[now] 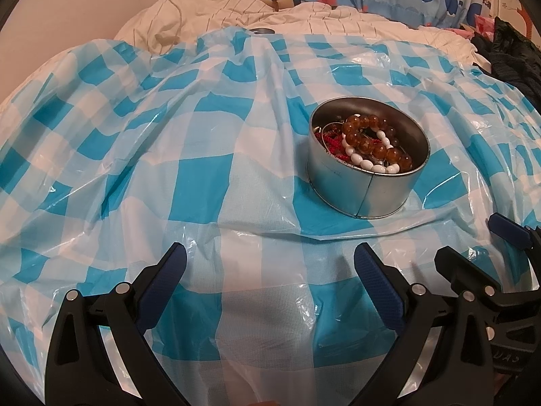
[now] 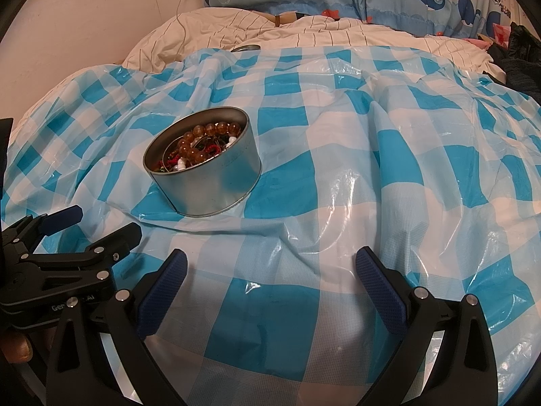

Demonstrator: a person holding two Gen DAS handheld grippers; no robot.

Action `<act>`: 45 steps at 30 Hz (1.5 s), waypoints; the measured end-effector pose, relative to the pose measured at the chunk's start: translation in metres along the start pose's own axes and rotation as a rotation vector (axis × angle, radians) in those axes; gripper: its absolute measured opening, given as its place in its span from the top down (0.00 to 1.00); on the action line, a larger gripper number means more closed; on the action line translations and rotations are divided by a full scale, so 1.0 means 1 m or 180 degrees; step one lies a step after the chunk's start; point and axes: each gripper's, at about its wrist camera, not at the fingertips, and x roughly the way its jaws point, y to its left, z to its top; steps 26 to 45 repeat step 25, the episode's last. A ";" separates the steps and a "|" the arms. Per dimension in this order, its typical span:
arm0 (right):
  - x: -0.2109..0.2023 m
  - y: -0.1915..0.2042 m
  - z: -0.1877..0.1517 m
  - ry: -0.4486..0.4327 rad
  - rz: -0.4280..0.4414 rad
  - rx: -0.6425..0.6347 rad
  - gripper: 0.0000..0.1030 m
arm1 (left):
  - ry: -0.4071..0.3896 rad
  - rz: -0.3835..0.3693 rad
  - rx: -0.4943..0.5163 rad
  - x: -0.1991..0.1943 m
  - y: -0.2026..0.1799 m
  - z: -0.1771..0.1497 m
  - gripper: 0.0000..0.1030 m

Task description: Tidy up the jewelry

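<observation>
The fingers of the left gripper [image 1: 270,267] and right gripper [image 2: 270,270] are spread and empty, so approach slowly the round tin [image 1: 367,176] on the bed, pinching the amber bead bracelet [image 1: 375,138] lying on top.

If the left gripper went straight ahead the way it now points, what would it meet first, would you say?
Probably only the checked plastic sheet: the open left gripper aims to the left of the metal tin. Depth is hard to judge, but the tin looks clear of that line.
</observation>
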 end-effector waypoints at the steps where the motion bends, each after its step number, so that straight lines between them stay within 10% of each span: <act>1: 0.000 0.000 0.000 0.0000 0.0001 -0.0001 0.07 | 0.0005 0.0005 -0.0002 0.000 -0.001 0.000 0.08; 45: 0.001 0.000 0.000 0.0008 0.0016 0.0011 0.07 | 0.0078 -0.0214 -0.0251 0.001 0.006 -0.001 0.08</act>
